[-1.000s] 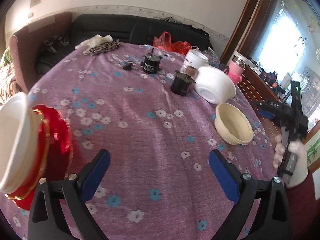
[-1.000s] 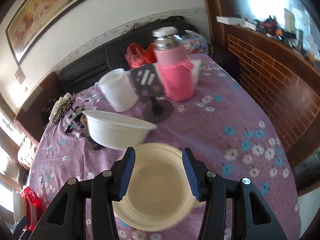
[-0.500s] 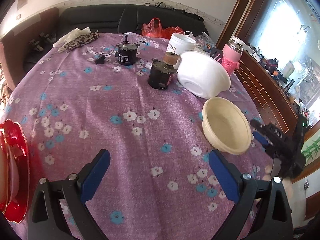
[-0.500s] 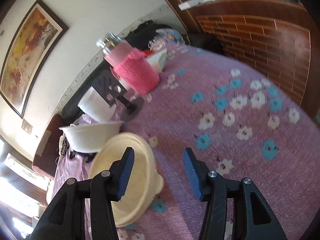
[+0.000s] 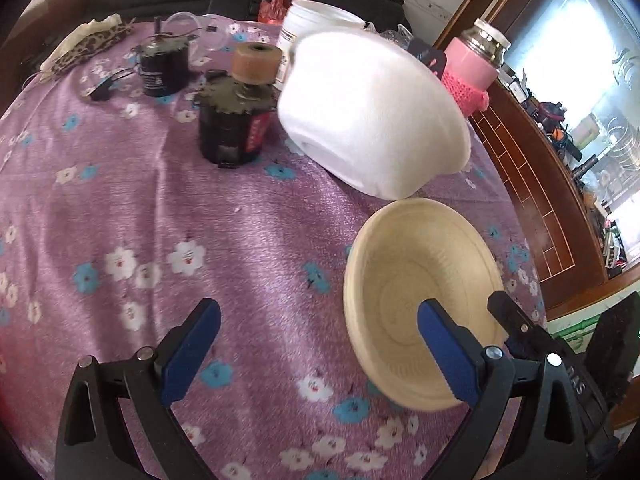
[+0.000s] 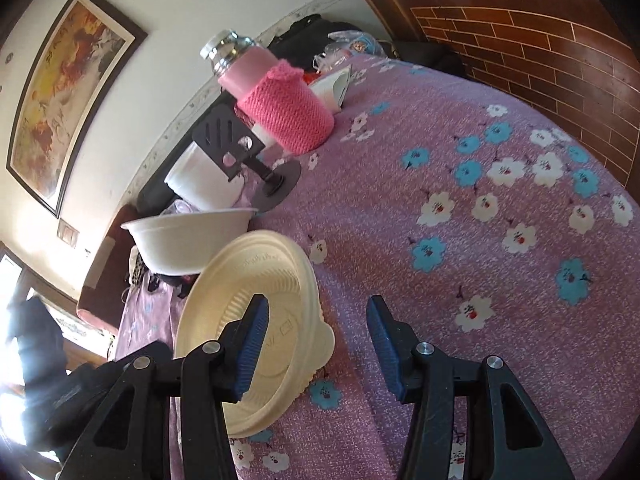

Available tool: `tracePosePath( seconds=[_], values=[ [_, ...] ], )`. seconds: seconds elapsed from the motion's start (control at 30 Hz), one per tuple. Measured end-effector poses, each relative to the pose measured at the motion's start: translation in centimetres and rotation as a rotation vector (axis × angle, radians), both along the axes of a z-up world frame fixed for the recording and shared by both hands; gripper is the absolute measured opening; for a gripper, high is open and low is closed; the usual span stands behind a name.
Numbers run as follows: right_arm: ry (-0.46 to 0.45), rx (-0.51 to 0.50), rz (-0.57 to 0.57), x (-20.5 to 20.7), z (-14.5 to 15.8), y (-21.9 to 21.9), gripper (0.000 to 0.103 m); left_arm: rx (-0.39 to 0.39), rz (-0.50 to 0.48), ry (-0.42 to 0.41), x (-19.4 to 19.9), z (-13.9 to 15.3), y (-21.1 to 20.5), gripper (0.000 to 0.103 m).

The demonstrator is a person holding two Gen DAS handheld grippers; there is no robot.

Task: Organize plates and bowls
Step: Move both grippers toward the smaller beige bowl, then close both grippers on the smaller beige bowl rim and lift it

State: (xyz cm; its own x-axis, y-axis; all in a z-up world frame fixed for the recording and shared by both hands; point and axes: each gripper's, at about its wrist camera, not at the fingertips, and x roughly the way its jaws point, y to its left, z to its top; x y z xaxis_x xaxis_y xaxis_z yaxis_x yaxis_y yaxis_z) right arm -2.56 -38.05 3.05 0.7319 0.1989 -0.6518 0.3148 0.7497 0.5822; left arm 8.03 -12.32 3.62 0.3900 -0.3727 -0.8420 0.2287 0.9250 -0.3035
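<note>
Left tool (image 5: 318, 344) is wide open, holding nothing, blue pads over the purple flowered cloth on the desk (image 5: 248, 240). Cream bowl (image 5: 420, 300) sits at this tool's right finger, rim-up, the finger overlapping its near side; can't tell if they touch. White bowl (image 5: 372, 116) is ahead and slightly right of the left tool, just beyond the cream bowl, blurred and overexposed. Black motor with a tan roller on top (image 5: 236, 120) stands ahead, just left of the white bowl; a second black motor (image 5: 162, 68) is farther ahead-left. White tub (image 5: 316, 20) behind the white bowl, pink flask (image 5: 472, 68) far ahead-right near the desk edge. Leopard-print cloth (image 5: 92, 44) far ahead-left.

Right tool (image 6: 316, 344) is also open, jaws well apart, gripping nothing. In this view the cream bowl (image 6: 256, 316) is at the tool's left finger, tilted toward the camera; the finger sits in front of its inside, contact unclear. White bowl (image 6: 188, 240) upright just ahead-left of it. Pink flask (image 6: 276, 100) with knitted sleeve farther ahead, a black phone stand (image 6: 248, 160) between it and the white tub (image 6: 200, 180). Bare cloth lies ahead of and right of the right tool. Framed painting (image 6: 68, 88) on the wall far left.
</note>
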Motion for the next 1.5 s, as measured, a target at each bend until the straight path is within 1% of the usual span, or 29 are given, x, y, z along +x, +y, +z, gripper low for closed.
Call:
tracePosePath(
  seconds=[0.07, 0.27, 0.33, 0.47, 0.53, 0.57, 0.6, 0.63, 0.67, 0.7, 0.73, 0.77, 0.8, 0.9, 0.97, 1.1, 1.17, 1.3, 1.5],
  values=[
    [0.002, -0.003, 0.005, 0.1, -0.1, 0.2, 0.054, 0.013, -0.002, 0.003, 0.3, -0.5, -0.7, 0.098],
    [0.015, -0.009, 0.015, 0.4, -0.5, 0.5, 0.054, -0.007, -0.003, 0.060, 1.1, -2.4, -1.2, 0.098],
    [0.016, -0.014, 0.022, 0.6, -0.5, 0.7, 0.054, -0.004, -0.007, 0.050, 1.2, -2.4, -1.3, 0.098],
    [0.016, -0.022, 0.037, 0.7, -0.5, 1.0, 0.054, -0.017, -0.014, 0.060, 1.6, -2.5, -1.7, 0.098],
    [0.016, -0.028, 0.043, 0.8, -0.5, 1.2, 0.054, -0.018, -0.029, 0.061, 1.7, -2.6, -2.6, 0.098],
    [0.017, -0.031, 0.046, 0.8, -0.5, 1.3, 0.049, -0.014, -0.040, 0.057, 1.6, -2.6, -2.9, 0.093],
    [0.018, -0.031, 0.053, 0.9, -0.6, 1.4, 0.036, -0.005, -0.050, 0.053, 1.4, -2.6, -3.4, 0.089],
    [0.019, -0.025, 0.062, 1.0, -0.7, 1.6, 0.030, 0.007, -0.065, 0.049, 1.3, -2.5, -3.8, 0.080],
    [0.020, -0.018, 0.069, 1.1, -0.8, 1.7, 0.024, 0.020, -0.082, 0.045, 1.1, -2.5, -4.2, 0.069],
    [0.020, -0.015, 0.074, 1.1, -0.9, 1.8, 0.023, 0.026, -0.095, 0.041, 0.8, -2.4, -4.4, 0.056],
    [0.018, -0.018, 0.079, 1.1, -0.9, 2.0, 0.023, 0.030, -0.109, 0.042, 0.6, -2.4, -4.6, 0.050],
    [0.014, -0.024, 0.084, 1.1, -0.8, 2.2, 0.023, 0.030, -0.115, 0.044, 0.3, -2.5, -4.7, 0.042],
    [0.008, -0.034, 0.096, 1.1, -0.6, 2.6, 0.022, 0.025, -0.120, 0.046, 0.0, -2.4, -4.8, 0.038],
    [-0.005, -0.069, 0.123, 1.0, -0.2, 3.6, 0.022, 0.025, -0.113, 0.033, -0.9, -2.1, -4.2, 0.037],
    [-0.015, -0.066, 0.144, 1.0, 0.0, 4.1, 0.022, 0.011, -0.100, 0.027, -1.4, -1.9, -3.4, 0.037],
    [-0.028, -0.030, 0.209, 1.0, 0.3, 5.6, 0.022, -0.050, -0.056, 0.032, -2.4, -1.1, -0.3, 0.037],
    [-0.040, -0.036, 0.242, 1.0, 0.7, 6.7, 0.022, -0.058, -0.035, 0.020, -3.2, -0.4, 1.1, 0.036],
    [-0.068, -0.077, 0.317, 0.1, 2.6, 10.2, 0.022, -0.052, 0.011, -0.037, -5.5, 1.7, 4.8, 0.036],
    [-0.107, -0.055, 0.399, -1.4, 5.1, 15.0, 0.023, -0.055, 0.086, -0.143, -9.2, 5.2, 10.9, 0.036]
  ],
)
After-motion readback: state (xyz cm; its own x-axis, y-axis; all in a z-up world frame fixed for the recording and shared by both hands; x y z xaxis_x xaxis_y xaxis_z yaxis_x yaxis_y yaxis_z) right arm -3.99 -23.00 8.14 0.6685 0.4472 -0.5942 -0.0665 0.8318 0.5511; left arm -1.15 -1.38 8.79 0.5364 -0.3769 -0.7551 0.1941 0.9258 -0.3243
